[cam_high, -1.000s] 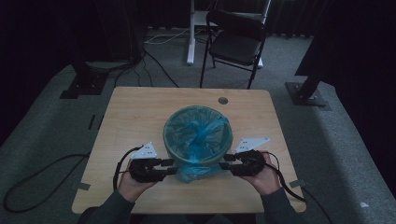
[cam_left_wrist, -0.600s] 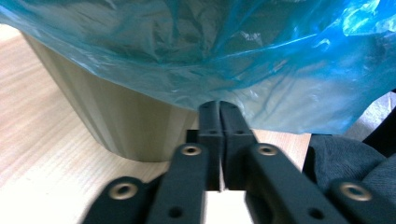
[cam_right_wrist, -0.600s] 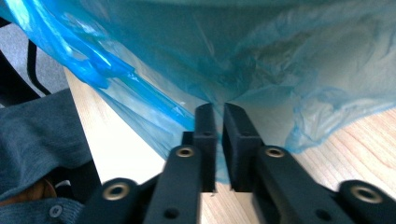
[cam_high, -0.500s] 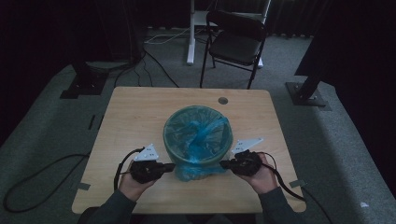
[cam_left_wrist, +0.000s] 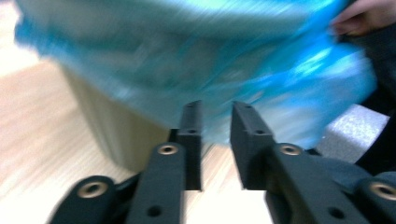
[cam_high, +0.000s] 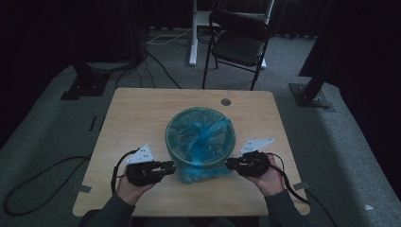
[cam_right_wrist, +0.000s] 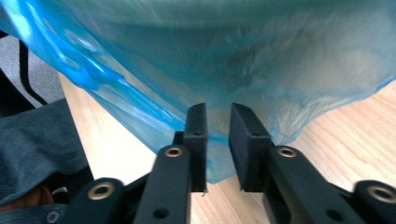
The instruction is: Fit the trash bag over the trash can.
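Note:
A round bin (cam_high: 200, 124) lined with a blue plastic bag stands mid-table, and the bag's skirt (cam_high: 193, 173) hangs over its near side. My left gripper (cam_high: 172, 166) points at the skirt from the left and my right gripper (cam_high: 228, 164) from the right. Both pairs of jaws have just been opening. In the left gripper view the jaws (cam_left_wrist: 215, 112) stand narrowly apart, with the blurred bag (cam_left_wrist: 196, 70) just past the tips. In the right gripper view the gripper (cam_right_wrist: 217, 114) is also narrowly open, and the bag's lower edge (cam_right_wrist: 215, 163) shows in the gap, unpinched.
The wooden table (cam_high: 137, 118) has a cable hole (cam_high: 226, 101) at the back. A black folding chair (cam_high: 239, 45) and a white post (cam_high: 193, 33) stand beyond it. Dark stand bases (cam_high: 80, 85) (cam_high: 312, 94) and cables lie on the grey floor.

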